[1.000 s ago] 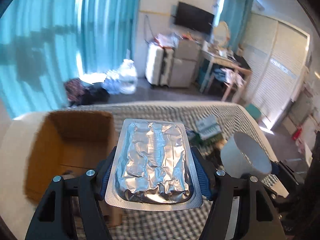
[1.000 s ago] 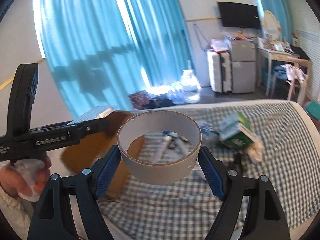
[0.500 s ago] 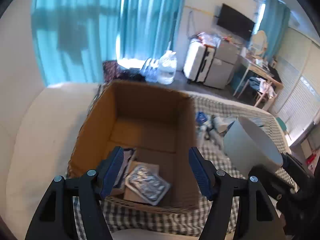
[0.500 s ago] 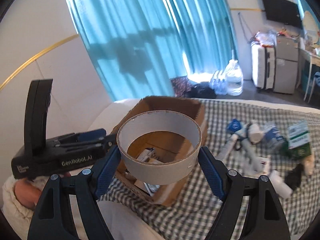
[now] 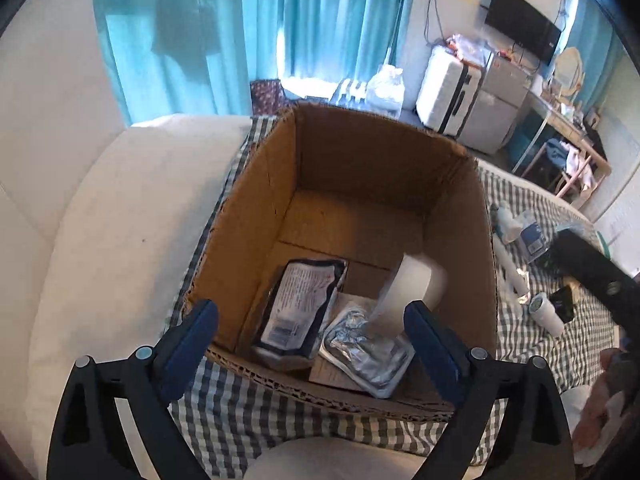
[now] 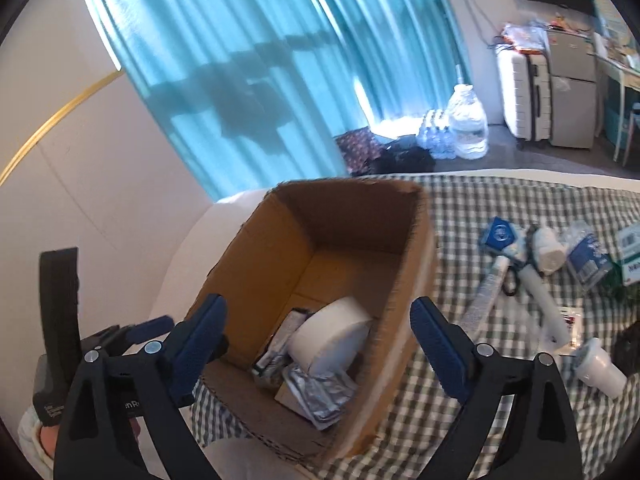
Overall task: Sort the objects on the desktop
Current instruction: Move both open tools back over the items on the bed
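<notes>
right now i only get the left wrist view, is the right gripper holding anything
observer: No. The right gripper is open. Its jaws have just been opening and nothing is between them.
operator: ok and whats carrying my gripper, cant see behind the camera
observer: A hand holds the left gripper from below, left of the cardboard box. Its jaws have just been opening too, with nothing between them.
</notes>
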Demonstrator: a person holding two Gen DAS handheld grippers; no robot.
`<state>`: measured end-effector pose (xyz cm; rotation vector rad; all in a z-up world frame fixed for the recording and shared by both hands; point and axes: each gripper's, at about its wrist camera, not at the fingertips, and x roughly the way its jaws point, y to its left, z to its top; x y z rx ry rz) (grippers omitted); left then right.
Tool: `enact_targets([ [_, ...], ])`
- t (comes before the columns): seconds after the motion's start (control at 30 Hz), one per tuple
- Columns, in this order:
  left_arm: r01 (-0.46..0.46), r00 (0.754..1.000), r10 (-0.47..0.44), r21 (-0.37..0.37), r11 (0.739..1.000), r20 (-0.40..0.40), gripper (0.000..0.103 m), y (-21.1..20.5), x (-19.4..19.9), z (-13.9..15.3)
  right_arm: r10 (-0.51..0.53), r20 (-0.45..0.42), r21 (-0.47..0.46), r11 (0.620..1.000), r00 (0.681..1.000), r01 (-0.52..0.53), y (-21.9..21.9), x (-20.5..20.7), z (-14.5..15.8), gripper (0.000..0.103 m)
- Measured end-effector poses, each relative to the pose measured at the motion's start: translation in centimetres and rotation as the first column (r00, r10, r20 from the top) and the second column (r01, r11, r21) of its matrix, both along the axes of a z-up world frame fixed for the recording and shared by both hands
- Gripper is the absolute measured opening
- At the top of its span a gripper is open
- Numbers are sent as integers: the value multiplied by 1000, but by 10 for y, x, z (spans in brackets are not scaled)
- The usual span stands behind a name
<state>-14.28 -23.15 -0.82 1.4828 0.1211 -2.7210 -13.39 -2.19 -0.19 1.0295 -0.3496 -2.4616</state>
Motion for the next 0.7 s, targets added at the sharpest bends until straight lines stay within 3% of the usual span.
enact_targets([
  [0.2, 67, 997, -67, 1, 998, -28, 96, 46, 10, 16, -132, -55, -28, 991, 990, 131, 70, 24, 19, 94],
  [0.4, 181, 975, -184, -31, 983, -126, 103, 125, 36, 38, -272, -129, 54, 958, 954, 281, 162, 65, 23, 94],
  [0.5, 218, 965, -216, -4, 976, -151, 103, 163, 44, 34, -295, -121, 84, 948, 948, 306, 203, 82, 11, 94],
  [0.63, 248, 963, -239, 60, 967, -122, 103, 208, 43, 12, -325, -81, 140, 932, 942, 333, 233, 94, -13, 94],
  [0.7, 245, 966, -239, 43, 969, -101, 103, 223, 39, 1, -322, -76, 158, 930, 944, 331, 240, 95, -24, 92],
])
